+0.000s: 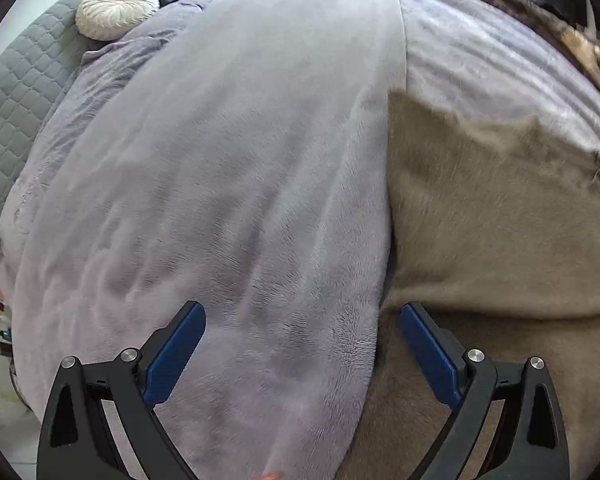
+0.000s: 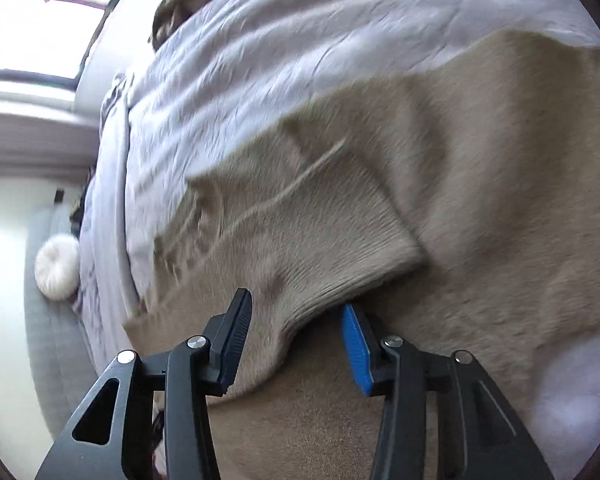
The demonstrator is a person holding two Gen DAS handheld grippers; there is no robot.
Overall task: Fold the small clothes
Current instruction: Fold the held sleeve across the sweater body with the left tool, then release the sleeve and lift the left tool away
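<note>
A beige knitted sweater (image 1: 500,208) lies spread on a lilac fleece blanket (image 1: 220,184) on a bed. My left gripper (image 1: 302,320) is open, just above the sweater's left edge where it meets the blanket, holding nothing. In the right wrist view the sweater (image 2: 480,168) fills the middle and right, with a folded-over sleeve ending in a ribbed cuff (image 2: 364,264). My right gripper (image 2: 296,312) is open with its jaws either side of the cuff's lower edge, not closed on it.
A round white cushion (image 1: 116,8) lies on a grey quilted cover (image 1: 16,92) at the bed's far left; it also shows in the right wrist view (image 2: 56,268). A brown patterned throw (image 1: 548,20) lies at the far right. A bright window (image 2: 48,12) is beyond the bed.
</note>
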